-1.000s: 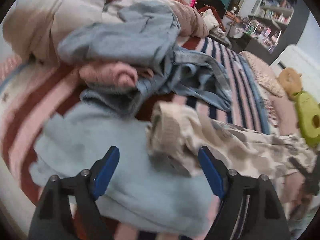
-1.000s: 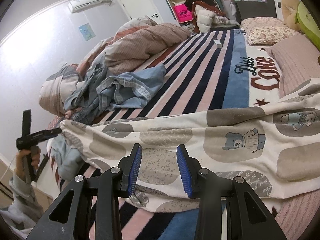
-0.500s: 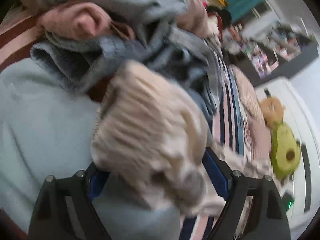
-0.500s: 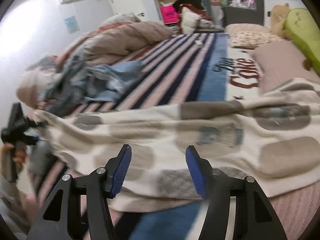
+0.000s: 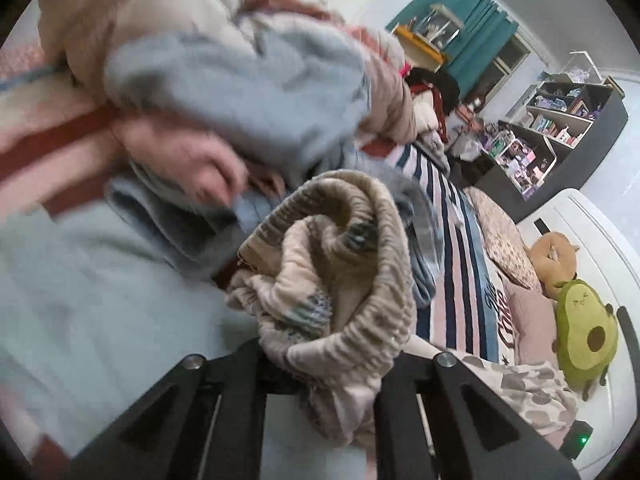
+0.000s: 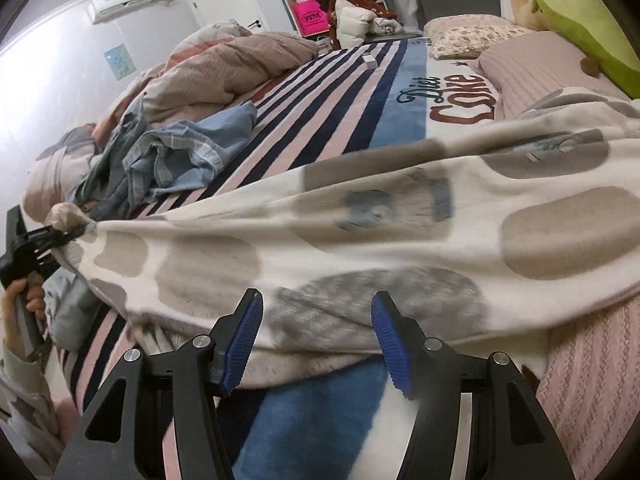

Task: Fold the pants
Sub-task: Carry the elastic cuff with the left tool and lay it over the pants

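The pants [image 6: 360, 232] are cream fleece with grey and beige patches and bear prints, stretched across the striped bed. My left gripper [image 5: 328, 364] is shut on their bunched ribbed waistband [image 5: 352, 264] and holds it up; it also shows at the far left of the right wrist view [image 6: 60, 236]. My right gripper [image 6: 316, 340] is open, its blue pads [image 6: 244, 340] either side of the pants' near edge, just above the blanket.
A pile of jeans [image 6: 172, 160], light blue and pink clothes [image 5: 224, 92] and a beige duvet [image 6: 224, 72] lies behind the waistband. Pillows [image 6: 472, 36] and an avocado plush [image 5: 584, 332] sit at the bed's head. Shelves [image 5: 560, 120] stand beyond.
My left gripper has closed on the waistband and lifted it, pulling the pants taut. My right gripper has opened wider and moved in toward the pants' near edge.
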### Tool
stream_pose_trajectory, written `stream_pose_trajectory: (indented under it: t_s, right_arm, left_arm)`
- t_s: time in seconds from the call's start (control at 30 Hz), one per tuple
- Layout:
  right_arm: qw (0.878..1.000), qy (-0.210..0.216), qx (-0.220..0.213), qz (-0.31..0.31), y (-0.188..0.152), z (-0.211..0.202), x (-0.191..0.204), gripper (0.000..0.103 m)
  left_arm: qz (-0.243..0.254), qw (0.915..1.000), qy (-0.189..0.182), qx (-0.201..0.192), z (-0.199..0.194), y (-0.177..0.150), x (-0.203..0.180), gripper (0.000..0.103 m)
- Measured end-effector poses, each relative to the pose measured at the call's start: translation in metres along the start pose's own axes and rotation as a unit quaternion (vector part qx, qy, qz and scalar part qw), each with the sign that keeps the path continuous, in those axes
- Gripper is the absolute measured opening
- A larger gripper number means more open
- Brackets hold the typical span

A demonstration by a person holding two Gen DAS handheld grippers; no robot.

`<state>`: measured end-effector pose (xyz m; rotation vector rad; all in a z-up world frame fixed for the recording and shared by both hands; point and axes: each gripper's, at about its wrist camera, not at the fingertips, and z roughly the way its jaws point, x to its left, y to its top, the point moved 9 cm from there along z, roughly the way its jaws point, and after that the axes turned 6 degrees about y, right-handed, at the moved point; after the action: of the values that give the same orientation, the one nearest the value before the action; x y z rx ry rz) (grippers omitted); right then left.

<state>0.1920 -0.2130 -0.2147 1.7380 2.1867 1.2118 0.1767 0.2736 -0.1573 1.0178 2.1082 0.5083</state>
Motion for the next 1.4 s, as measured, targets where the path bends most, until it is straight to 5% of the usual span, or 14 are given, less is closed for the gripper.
stream_pose_trajectory:
  t_s: [0.13, 0.3, 0.47, 0.6, 0.73, 0.9, 1.0, 1.07, 1.13, 1.2, 1.27, 1.4]
  right_arm:
    - [1.000, 0.018, 0.005, 0.005, -0.003, -0.004, 0.009, 0.052]
    - [0.998, 0.056, 0.020, -0.002, -0.006, -0.005, 0.036, 0.052]
    - [0.998, 0.059, 0.018, -0.018, -0.006, -0.010, 0.055, 0.052]
    - [0.998, 0.061, 0.014, -0.012, -0.005, -0.012, 0.056, 0.052]
    - [0.998, 0.057, 0.011, -0.015, -0.004, -0.017, 0.052, 0.052]
    - [0.998, 0.056, 0.006, -0.010, -0.001, -0.020, 0.043, 0.052]
    - [0.999, 0.054, 0.008, -0.008, -0.002, -0.018, 0.037, 0.052]
    - [0.998, 0.054, 0.010, -0.004, -0.005, -0.017, 0.034, 0.052]
    - [0.998, 0.055, 0.013, -0.003, -0.007, -0.016, 0.031, 0.052]
    - [0.998, 0.054, 0.014, -0.003, -0.008, -0.015, 0.030, 0.052]
    - [0.998, 0.055, 0.018, -0.003, -0.008, -0.012, 0.030, 0.052]
    - [0.998, 0.066, 0.021, -0.005, -0.006, -0.004, 0.037, 0.053]
  left_arm:
    - [0.006, 0.9987, 0.037, -0.033, -0.027, 0.026, 0.026, 0.008]
    - [0.000, 0.9832, 0.153, -0.101, -0.076, 0.076, 0.090, 0.008]
    - [0.038, 0.9842, 0.147, -0.090, -0.079, 0.086, 0.077, 0.008]
    - [0.082, 0.9919, 0.073, -0.064, -0.065, 0.064, 0.013, 0.008]
    - [0.142, 0.9894, 0.001, -0.030, -0.039, 0.033, -0.072, 0.008]
    - [0.215, 0.9706, -0.100, 0.040, 0.007, -0.044, -0.177, 0.008]
    - [0.273, 0.9450, -0.142, 0.109, 0.035, -0.112, -0.217, 0.008]
    - [0.315, 0.9218, -0.147, 0.172, 0.054, -0.155, -0.225, 0.014]
    - [0.328, 0.9151, -0.124, 0.199, 0.062, -0.169, -0.218, 0.024]
    - [0.324, 0.9188, -0.129, 0.184, 0.052, -0.159, -0.212, 0.041]
    - [0.320, 0.9296, -0.130, 0.130, 0.029, -0.133, -0.207, 0.092]
    - [0.325, 0.9336, -0.141, 0.056, -0.016, -0.089, -0.196, 0.101]
